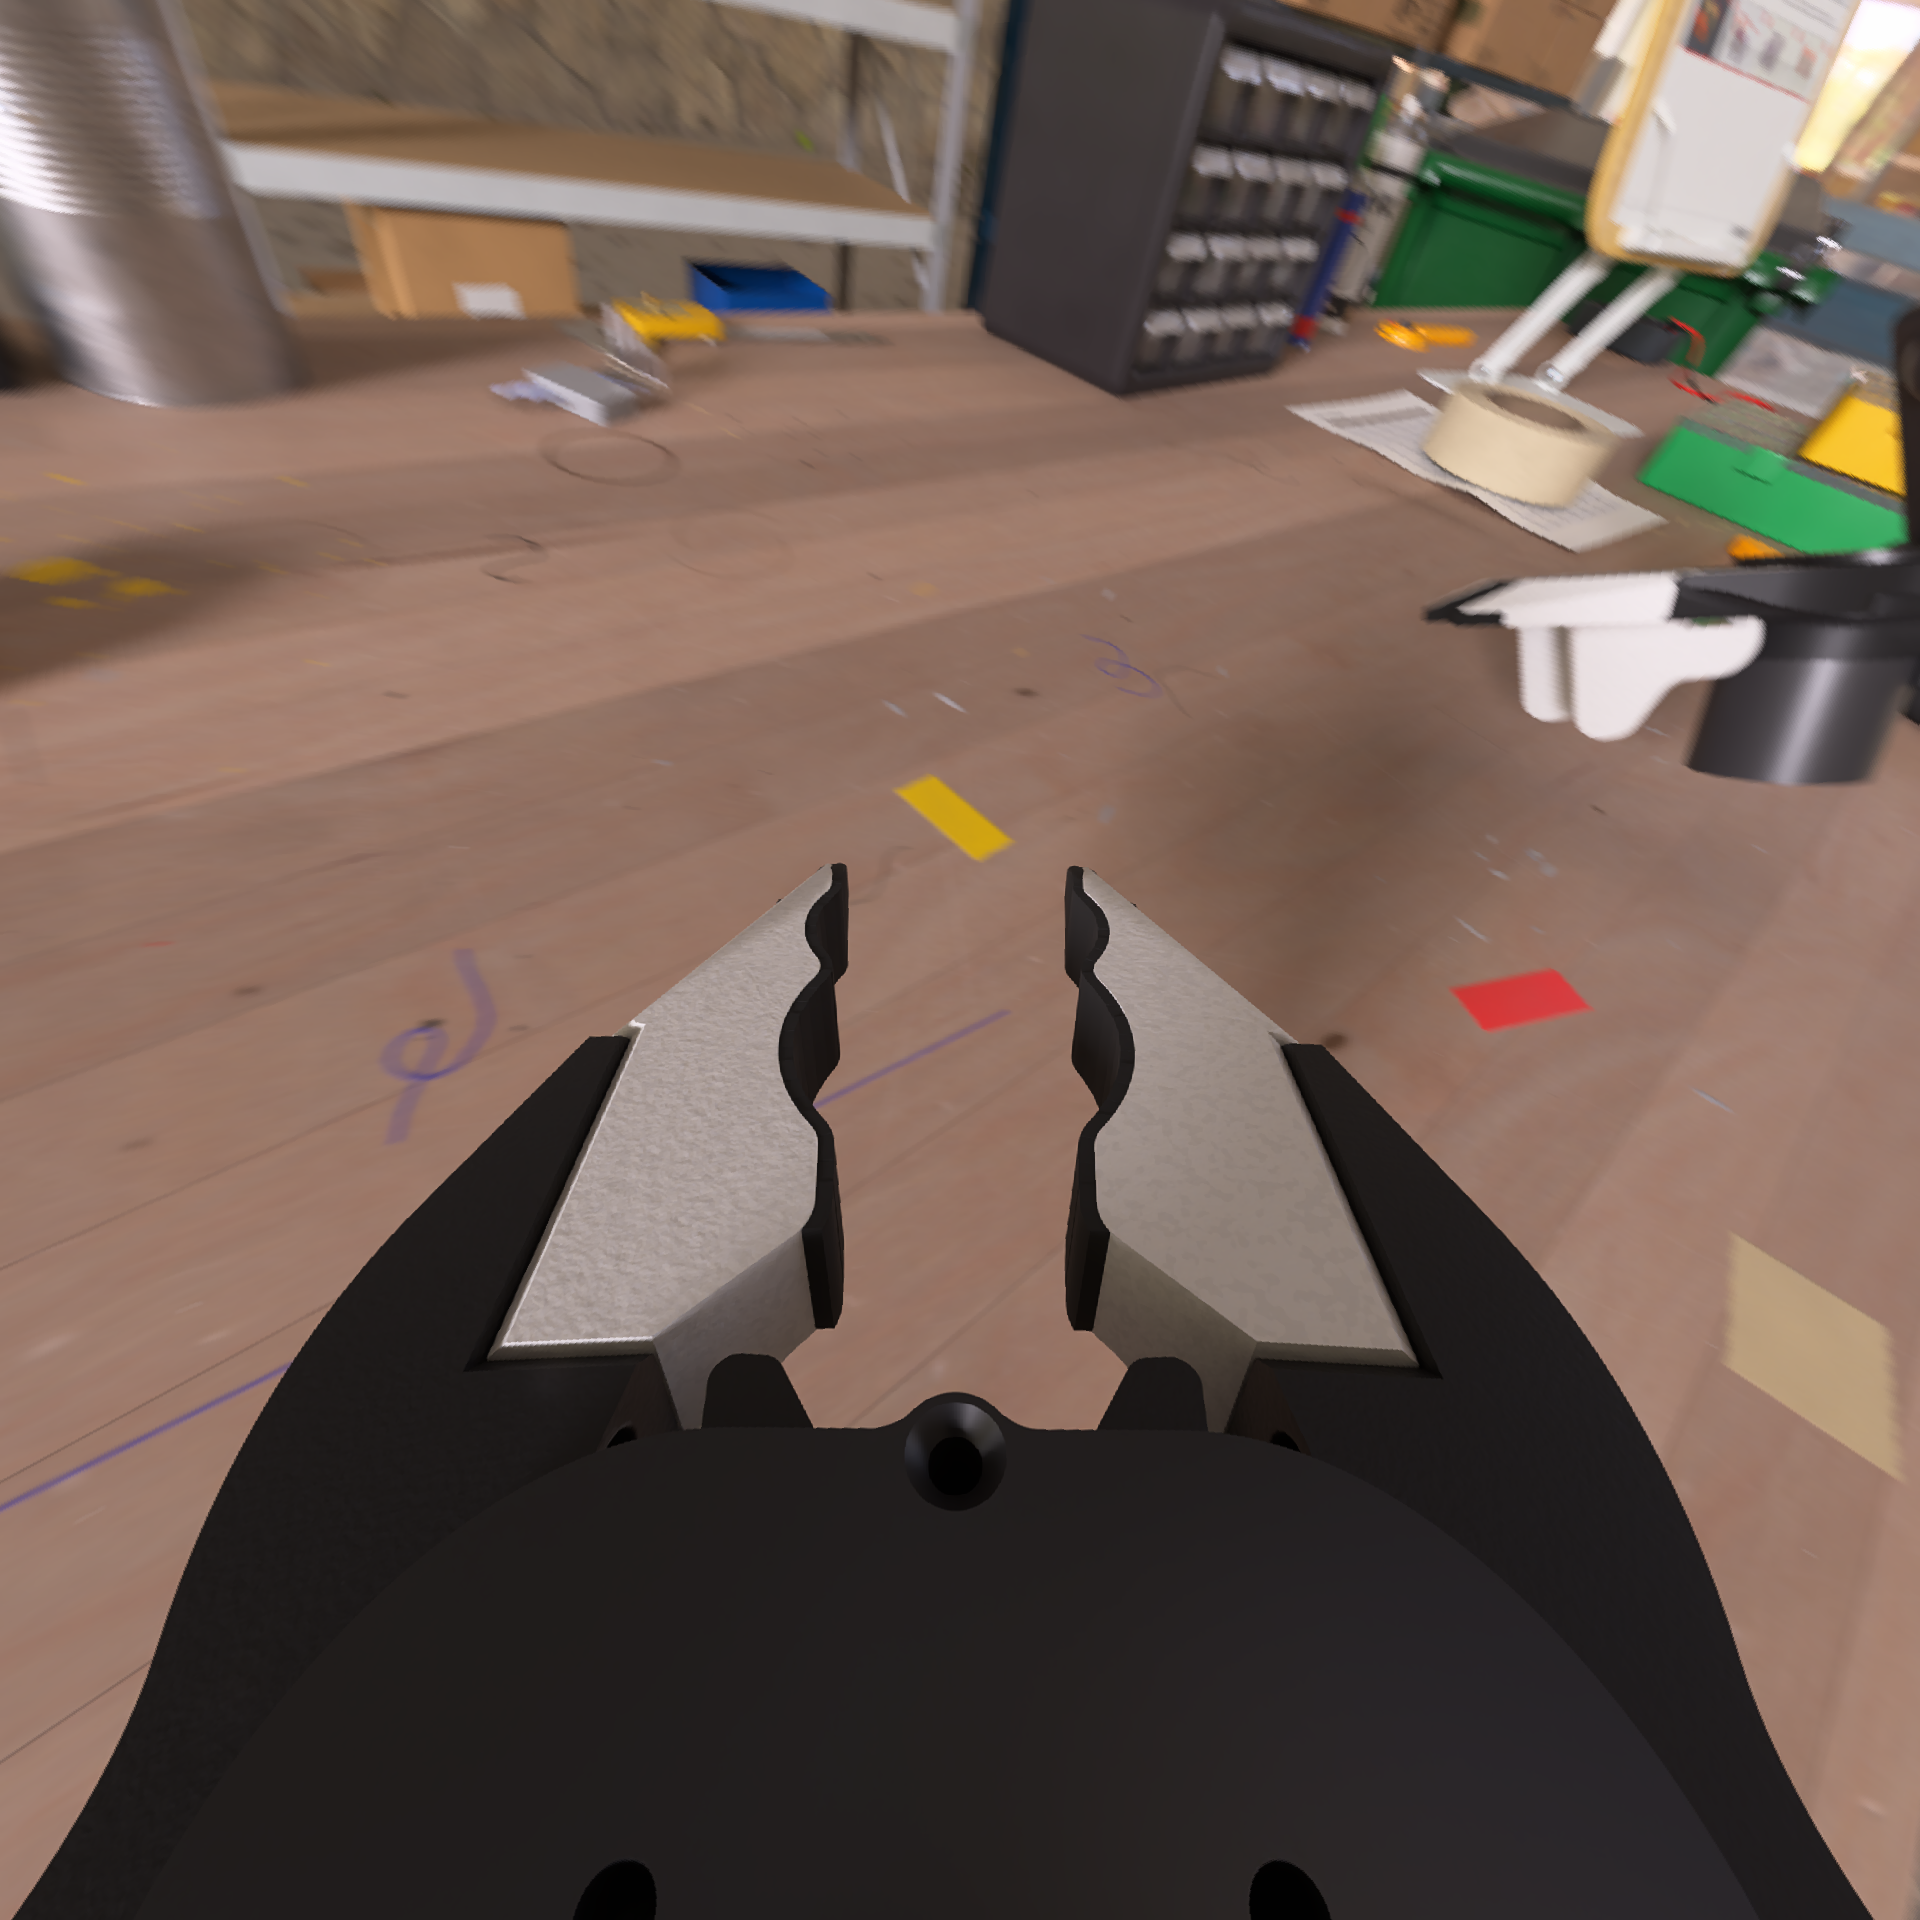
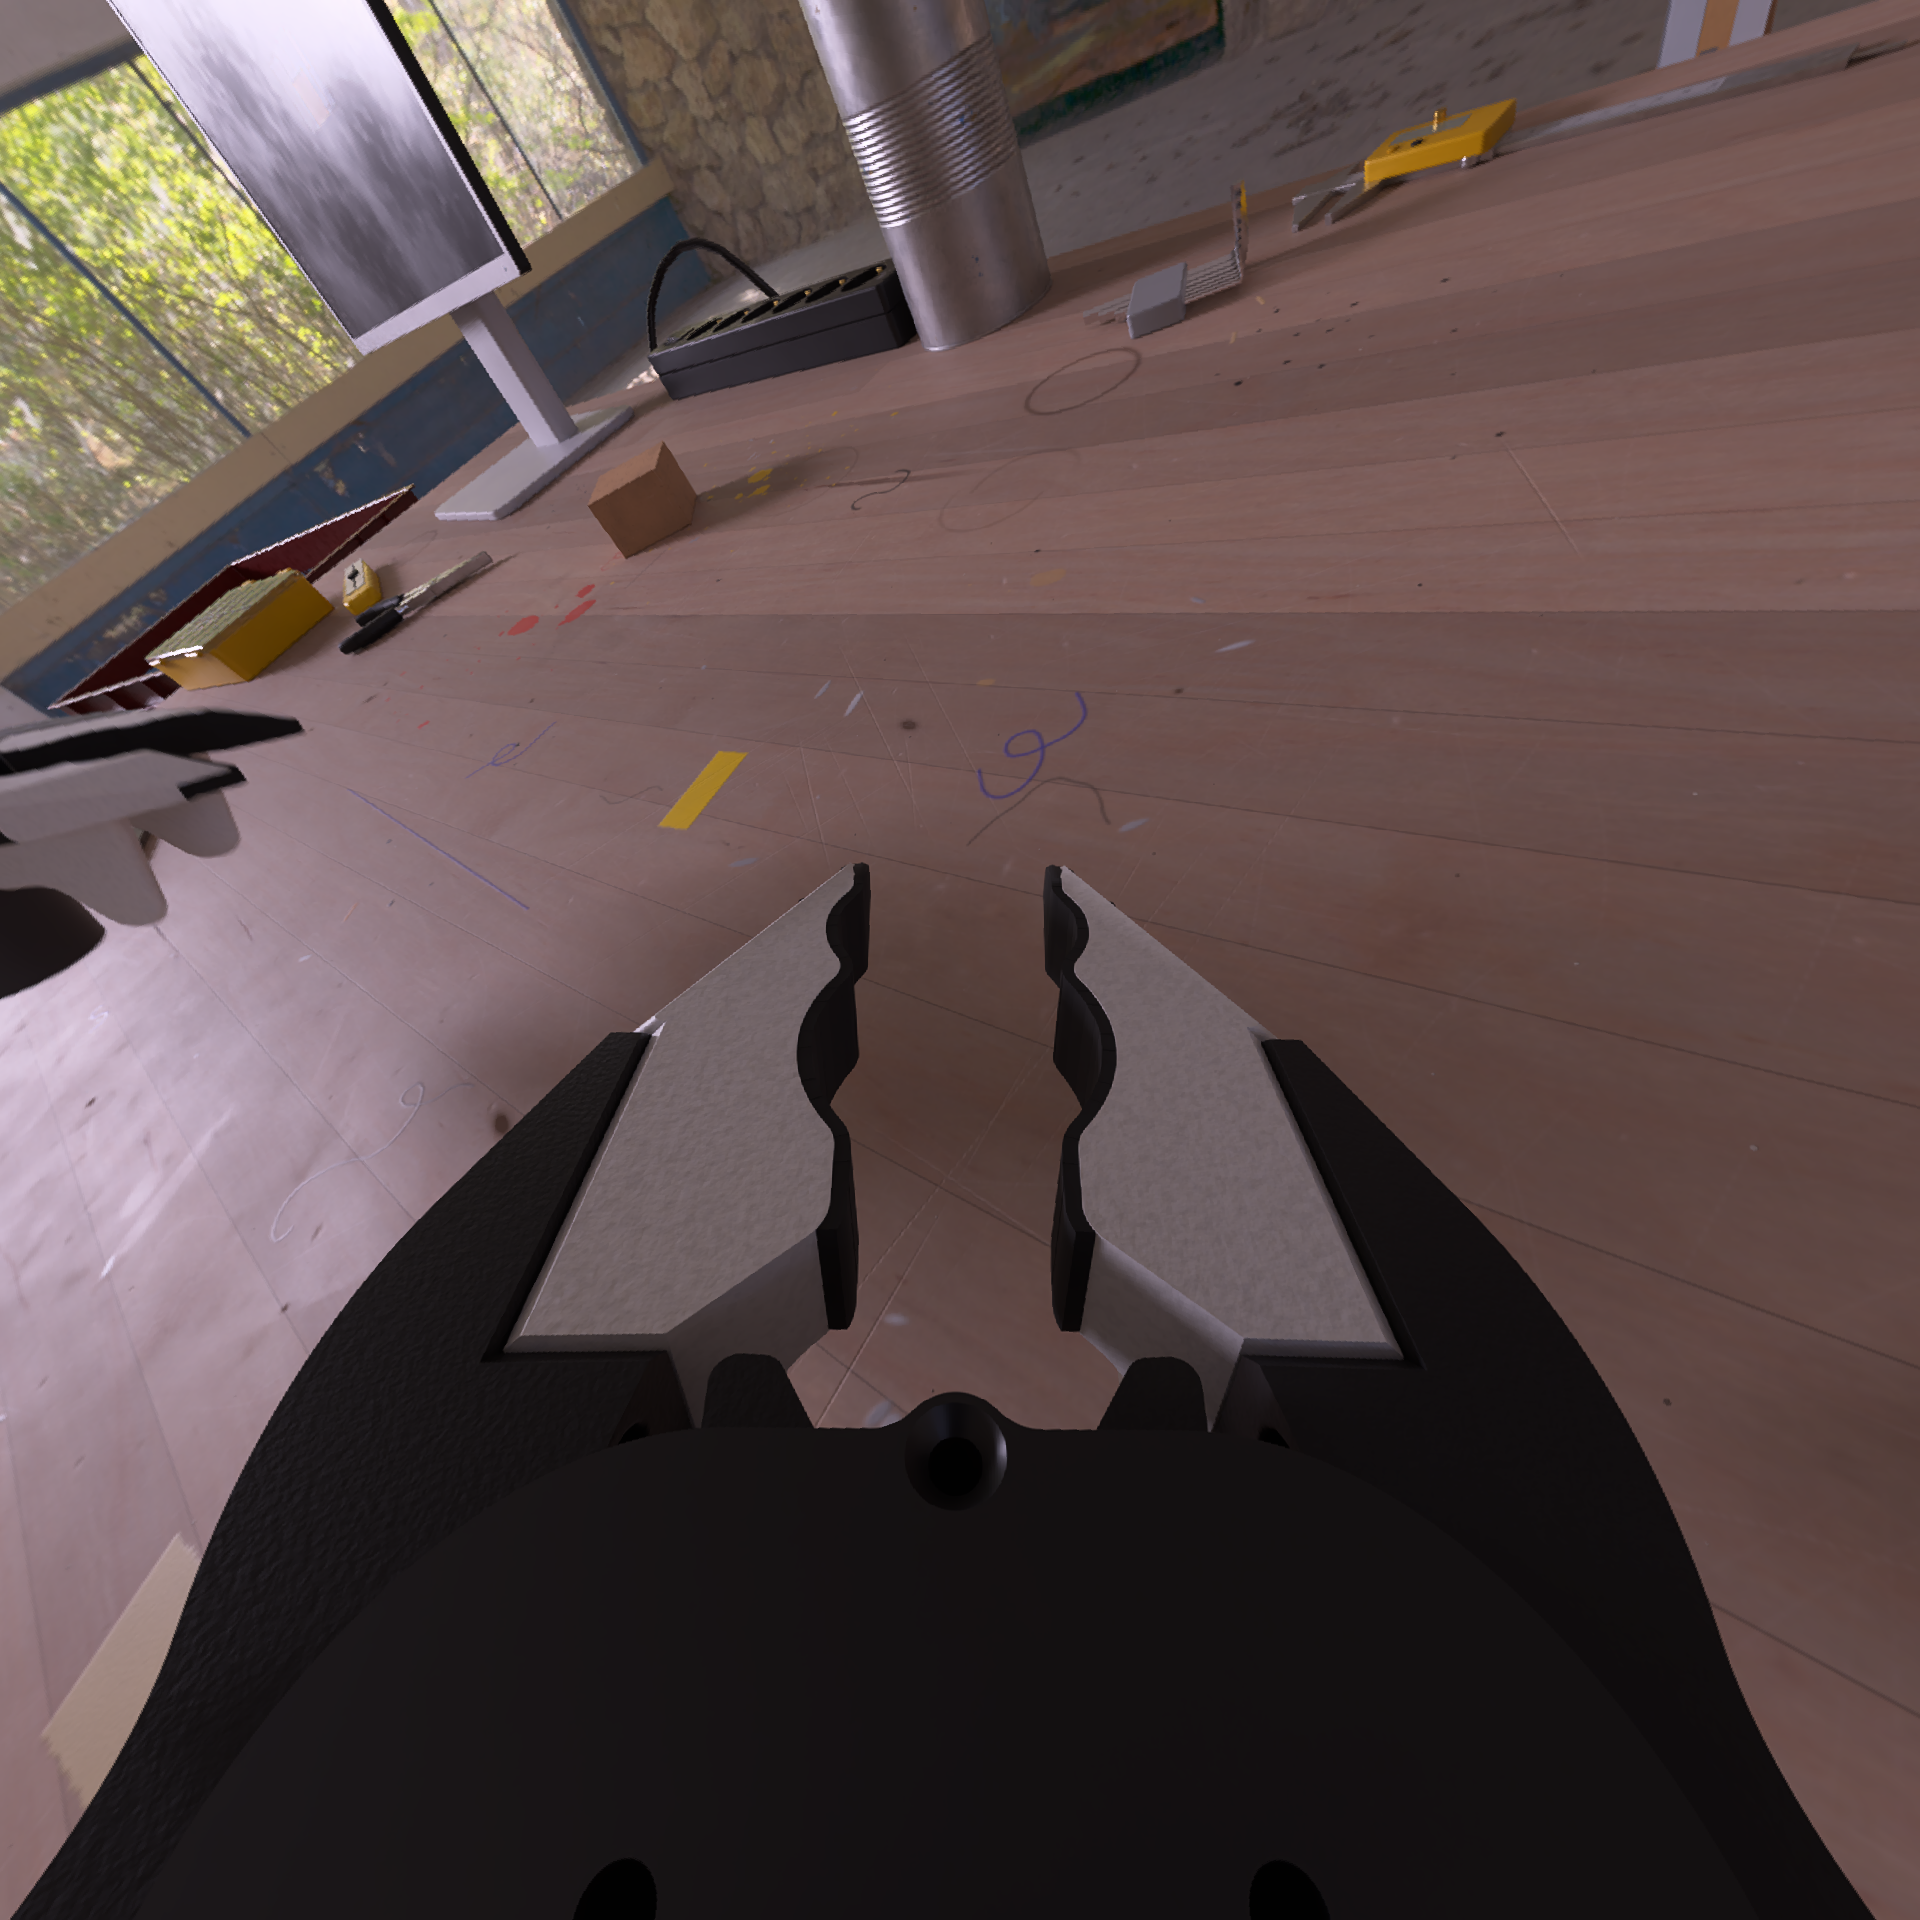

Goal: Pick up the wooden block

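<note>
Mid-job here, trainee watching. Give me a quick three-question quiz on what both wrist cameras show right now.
1. True or false: the left gripper holds the wooden block.
2. Which view shows the block? A) left wrist B) right wrist
3. What lies on the table just ahead of both grippers' fingertips?

Key:
1. False; both it and the right gripper are open and empty.
2. B; it rests near the monitor stand.
3. A yellow tape strip.
</note>
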### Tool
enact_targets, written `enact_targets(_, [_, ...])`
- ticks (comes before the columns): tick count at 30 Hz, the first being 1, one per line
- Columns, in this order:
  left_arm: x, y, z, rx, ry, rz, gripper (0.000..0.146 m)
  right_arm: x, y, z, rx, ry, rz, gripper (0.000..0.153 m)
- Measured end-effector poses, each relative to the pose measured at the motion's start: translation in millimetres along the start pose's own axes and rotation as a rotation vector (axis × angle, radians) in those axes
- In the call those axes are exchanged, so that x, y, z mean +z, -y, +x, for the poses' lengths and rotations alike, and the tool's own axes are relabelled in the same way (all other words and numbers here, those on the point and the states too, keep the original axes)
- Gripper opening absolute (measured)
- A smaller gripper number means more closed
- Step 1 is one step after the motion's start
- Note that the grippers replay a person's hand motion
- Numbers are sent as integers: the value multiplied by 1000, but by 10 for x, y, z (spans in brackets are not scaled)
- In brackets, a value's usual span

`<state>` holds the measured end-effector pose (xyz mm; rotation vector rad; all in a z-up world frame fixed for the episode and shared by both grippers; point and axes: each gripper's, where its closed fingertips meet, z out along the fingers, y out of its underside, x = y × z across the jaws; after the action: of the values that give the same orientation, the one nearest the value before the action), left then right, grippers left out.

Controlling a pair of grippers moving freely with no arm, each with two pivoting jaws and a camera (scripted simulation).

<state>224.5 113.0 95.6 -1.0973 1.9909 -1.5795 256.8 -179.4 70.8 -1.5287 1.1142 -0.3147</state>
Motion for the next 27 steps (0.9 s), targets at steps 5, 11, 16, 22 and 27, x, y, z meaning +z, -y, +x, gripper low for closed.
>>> enact_targets(5, [-194, 134, -338, -49, 62, 134, 45, 66, -30, -7, -19, -5, -20, 33])
enact_targets(11, [-173, 144, -374, -88, -55, 53, 56, 79, -26, 31, -22, -15, -23, 33])
enact_targets(16, [-137, 459, -808, 74, -119, -237, 54, 86, -28, 23, 2, 17, -24, 33])
enact_targets(22, [273, 1009, -2280, 354, 101, -695, 66, 125, -27, 15, 26, 48, -29, 33])
enact_targets(27, [765, 796, -2988, 189, 97, -993, 62, 180, -47, 1, 28, 65, -51, 34])
